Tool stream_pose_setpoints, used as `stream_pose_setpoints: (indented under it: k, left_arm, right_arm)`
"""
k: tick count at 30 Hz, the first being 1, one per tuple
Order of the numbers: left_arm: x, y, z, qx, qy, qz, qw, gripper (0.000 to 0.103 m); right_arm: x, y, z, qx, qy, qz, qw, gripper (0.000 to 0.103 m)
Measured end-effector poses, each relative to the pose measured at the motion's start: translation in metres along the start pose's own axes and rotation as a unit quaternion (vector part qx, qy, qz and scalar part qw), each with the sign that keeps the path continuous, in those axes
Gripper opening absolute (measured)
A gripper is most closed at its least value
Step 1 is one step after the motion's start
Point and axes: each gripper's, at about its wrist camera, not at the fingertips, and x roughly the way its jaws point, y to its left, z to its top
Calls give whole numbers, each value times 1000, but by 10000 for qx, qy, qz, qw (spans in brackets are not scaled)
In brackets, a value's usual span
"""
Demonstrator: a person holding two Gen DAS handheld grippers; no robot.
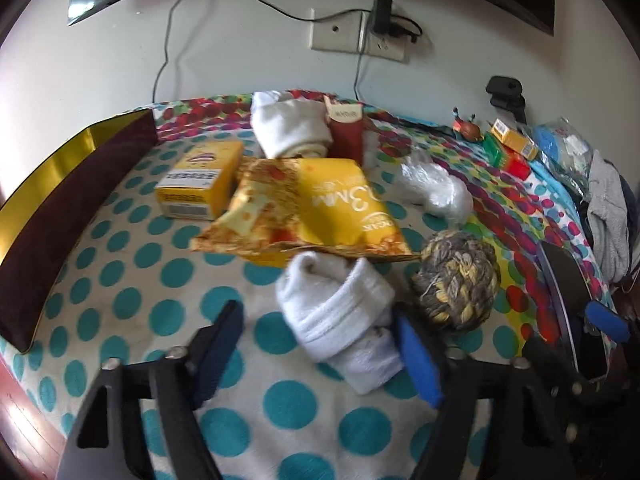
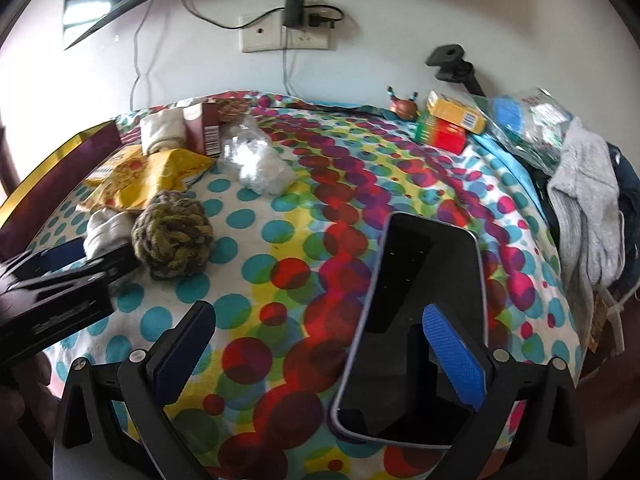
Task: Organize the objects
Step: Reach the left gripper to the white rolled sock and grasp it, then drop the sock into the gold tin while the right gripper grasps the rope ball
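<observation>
Left wrist view: L gripper over rolled white sock, jaws apart around it, R pad touching.
R gripper jaws wide apart, nothing gripped; black phone lies flat betw fingers on dotted cloth; yarn ball beside sock.

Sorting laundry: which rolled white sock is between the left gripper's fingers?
The near white sock, beside the yarn ball; the other sock lies behind the snack bag.
</observation>
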Motion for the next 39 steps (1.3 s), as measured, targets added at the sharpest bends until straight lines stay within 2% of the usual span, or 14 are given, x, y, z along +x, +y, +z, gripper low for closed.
stream_pose_setpoints:
  k: [2,3,9,12,17,23,25,29,33,36,38,39]
  left_arm:
    - [3,-7,2,65,-48,219,9997,58]
    - [4,-9,3,100,-53,219,9997,46]
    - [2,-8,6,-18,33,208,9998,37]
    - [-5,-2,5,-87,41,207,9997,36]
    - [-25,19,-2,-309,-68,291,9991,35]
    - [-58,48,-14,-549,-247,460,9971,35]
    - [-66,55,-21,-573,-281,518,9966,35]
    - [-76,66,-36,-645,-266,544,9961,36]
    - [-80,77,-45,-770,-288,482,9954,36]
    - [-80,84,-48,-877,-309,408,9948,36]
    - [-79,86,-50,-901,-307,364,9948,36]
    - [-78,87,-51,-923,-302,341,9947,36]
  right_arm:
    - [0,4,-1,-101,-9,46,9999,103]
    - [1,5,-2,-144,-8,77,9999,103]
    - [1,8,-3,-221,-65,171,9996,103]
    - [0,10,-4,-228,-80,200,9995,103]
    - [-4,18,1,-126,-184,696,9973,103]
    - [-2,49,12,-343,-355,1071,9930,103]
    - [4,58,19,-384,-383,1041,9931,103]
    - [25,66,32,-320,-123,952,9949,103]
    - [45,58,39,88,271,566,9980,103]
    - [47,53,42,288,367,697,9965,103]
    - [48,55,44,194,399,545,9975,97]
    - [47,58,44,116,381,479,9981,90]
